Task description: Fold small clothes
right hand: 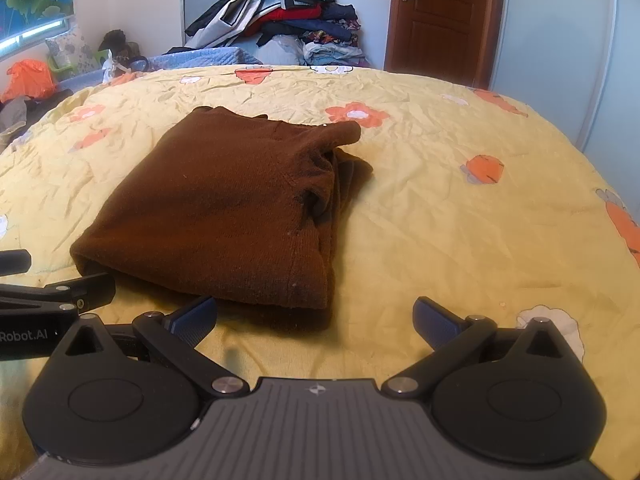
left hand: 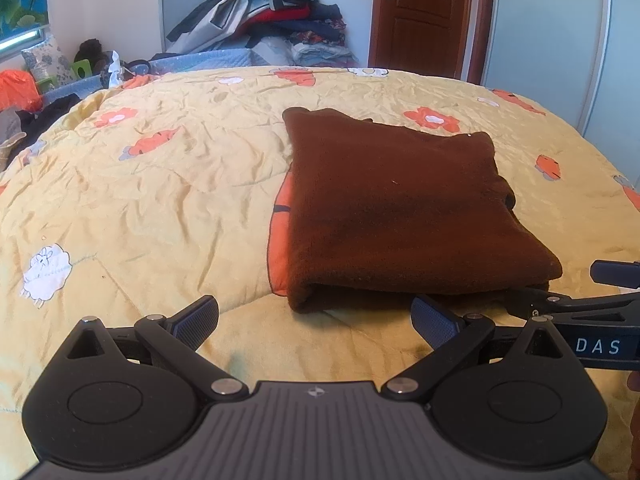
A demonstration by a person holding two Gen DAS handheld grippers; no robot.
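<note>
Lying folded, brown garment point(left hand: 396, 208) just beyond open tongs point(left hand: 316, 322)

White letters "DAS" are printed on the side of the right hand-held gripper point(left hand: 576, 312), seen at the left camera's right edge. "Robot.AI" is printed in white on the left hand-held gripper point(right hand: 52, 280), at the right camera's left edge.

You see bed point(left hand: 160, 184) point(right hand: 460, 208) under yellow quilt, wrinkled, printed with orange flowers, carrots, white sheep. Brown garment point(left hand: 396, 208) point(right hand: 232, 208) lies flat on quilt, folded into thick rectangle, fold edge nearest you, loose layers bunched along its right side. Blue quilted blanket point(left hand: 208, 60) point(right hand: 200, 58) at far edge. Dark clothes point(left hand: 44, 114) at far left edge.
</note>
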